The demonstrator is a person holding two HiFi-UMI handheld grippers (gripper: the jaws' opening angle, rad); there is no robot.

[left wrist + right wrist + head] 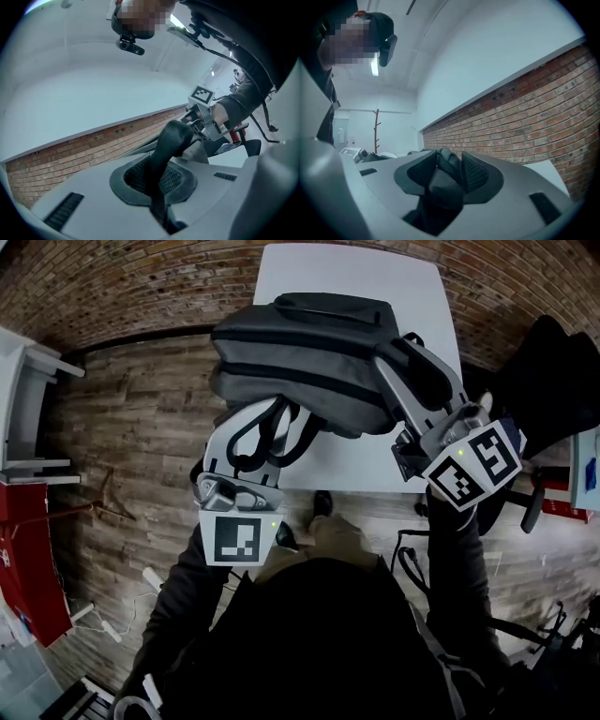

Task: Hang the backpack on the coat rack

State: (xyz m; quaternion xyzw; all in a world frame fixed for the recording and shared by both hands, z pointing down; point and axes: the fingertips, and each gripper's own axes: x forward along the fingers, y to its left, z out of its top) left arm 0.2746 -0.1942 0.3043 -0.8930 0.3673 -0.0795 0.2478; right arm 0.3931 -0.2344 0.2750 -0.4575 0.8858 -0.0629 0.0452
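Between the clenched jaws of the left gripper [157,187] runs a shoulder strap [171,140], likely taking the weight of the backpack [309,352] over the white table [375,268]. The right gripper [440,176] is opening its jaws. Dark strap fabric [447,161] lies loose between them, probably for a regrip before the distant coat rack [376,131].

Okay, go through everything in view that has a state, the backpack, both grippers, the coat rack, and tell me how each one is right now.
backpack: over the white table, not yet hung.
left gripper: shut on the strap loop.
right gripper: jaws opening, shoulder strap between them.
coat rack: upright in the distance, hooks look bare.
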